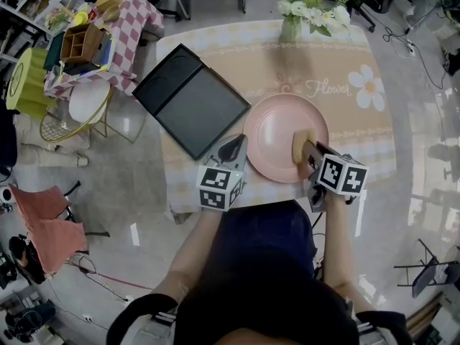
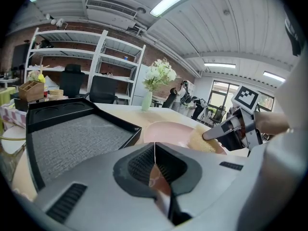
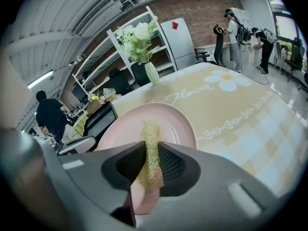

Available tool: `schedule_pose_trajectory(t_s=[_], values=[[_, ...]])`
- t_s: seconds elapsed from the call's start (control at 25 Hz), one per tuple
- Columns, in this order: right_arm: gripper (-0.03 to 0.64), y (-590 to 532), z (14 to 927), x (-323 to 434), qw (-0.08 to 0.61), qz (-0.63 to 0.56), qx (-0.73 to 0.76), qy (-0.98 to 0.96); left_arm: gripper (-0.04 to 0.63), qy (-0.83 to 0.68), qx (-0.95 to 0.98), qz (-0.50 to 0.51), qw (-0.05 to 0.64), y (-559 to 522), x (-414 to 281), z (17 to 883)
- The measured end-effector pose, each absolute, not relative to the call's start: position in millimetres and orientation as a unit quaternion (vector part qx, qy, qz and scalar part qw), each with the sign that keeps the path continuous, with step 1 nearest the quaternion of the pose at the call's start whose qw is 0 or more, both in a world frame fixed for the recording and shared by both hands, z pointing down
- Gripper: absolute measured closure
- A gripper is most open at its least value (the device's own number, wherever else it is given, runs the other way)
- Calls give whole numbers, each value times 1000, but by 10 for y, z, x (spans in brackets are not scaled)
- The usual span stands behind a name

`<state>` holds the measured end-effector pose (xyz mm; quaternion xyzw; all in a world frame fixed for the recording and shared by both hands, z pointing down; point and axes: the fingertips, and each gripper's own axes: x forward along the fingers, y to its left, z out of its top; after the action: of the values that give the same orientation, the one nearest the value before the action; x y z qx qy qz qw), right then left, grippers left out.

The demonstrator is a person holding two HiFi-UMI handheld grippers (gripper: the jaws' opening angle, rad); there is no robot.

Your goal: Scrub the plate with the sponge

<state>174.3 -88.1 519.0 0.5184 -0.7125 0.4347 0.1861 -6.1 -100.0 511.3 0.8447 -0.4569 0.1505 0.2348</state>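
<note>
The pink plate (image 1: pixel 277 131) lies flat on the counter (image 1: pixel 345 56), and the yellow sponge (image 1: pixel 300 144) sits on it just toward 3 o'clock of its middle, long axis running roughly 12 to 6. The right gripper (image 1: pixel 307 152) comes in from 5 o'clock, clamped on the sponge, so that hand does the scrubbing. Most unscrubbed room lies toward 9 and 12 o'clock. The left gripper (image 1: pixel 231 148) rests at the 8 o'clock rim, jaws together; whether they nip the rim I can't quite tell. A black tray (image 1: pixel 190 99) crowds 10 o'clock, and a flower vase (image 1: pixel 291 27) stands well off at 12.
</note>
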Motion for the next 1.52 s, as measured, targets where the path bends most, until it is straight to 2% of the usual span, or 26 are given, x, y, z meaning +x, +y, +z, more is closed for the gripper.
schedule_pose_trajectory(t_s=[0.92,1.0,1.28,1.52], values=[[537,-942,5073,2255,229,372,574,-693,583,-455,846,152,232,-983,-38,5108],[537,-946,4997,2252,213,374,574,-696,583,-455,846,151,232,-984,-36,5104],[537,-861,4689,1762,69,455,508,-728,583,-456,846,149,231,-988,-36,5104],[537,-744,4752,1235,59,487,454,-744,583,-459,845,148,231,-976,-43,5104]])
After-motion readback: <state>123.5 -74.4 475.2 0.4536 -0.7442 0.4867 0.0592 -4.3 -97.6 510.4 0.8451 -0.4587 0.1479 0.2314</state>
